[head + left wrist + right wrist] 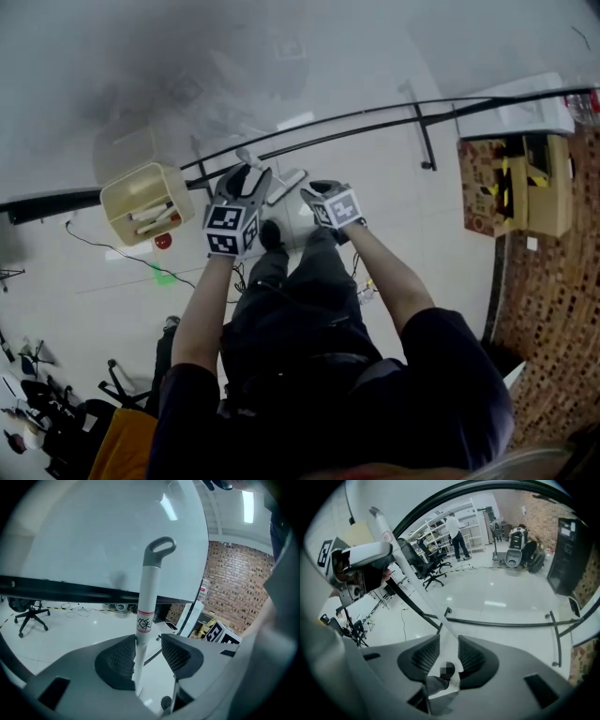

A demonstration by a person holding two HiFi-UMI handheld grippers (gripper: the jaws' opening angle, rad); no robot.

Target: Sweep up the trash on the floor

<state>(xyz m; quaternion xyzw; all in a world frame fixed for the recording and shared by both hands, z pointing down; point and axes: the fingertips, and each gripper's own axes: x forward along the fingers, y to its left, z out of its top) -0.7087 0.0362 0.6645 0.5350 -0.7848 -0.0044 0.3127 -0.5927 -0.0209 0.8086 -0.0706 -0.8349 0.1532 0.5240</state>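
Item: white broom handle with a grey loop end and a red-edged label, standing upright in front of the person and rising through both grippers, the loop end uppermost. Left gripper, high on the handle below the loop: jaws stand apart, wider than the handle. In the left gripper view the handle leans against the left ribbed pad with a clear gap to the right pad, so nothing is clamped. Right gripper, just right of the left one and lower on the same handle: in the right gripper view the jaws are closed in on the handle, which fills the narrow gap between them and runs up and to the left to the left gripper. Cream plastic box-shaped bin with an open side and white pieces inside: on the floor just left of the left gripper. Small red object and small green scrap: loose on the floor near the bin, on its near side. Glossy white tiled floor: beneath everything. Long black rail: crosses the scene beyond the grippers. Open brown cardboard box: far right, beside a red brick wall. Black office chair on castors: at the left in the left gripper view, well away from the handle.
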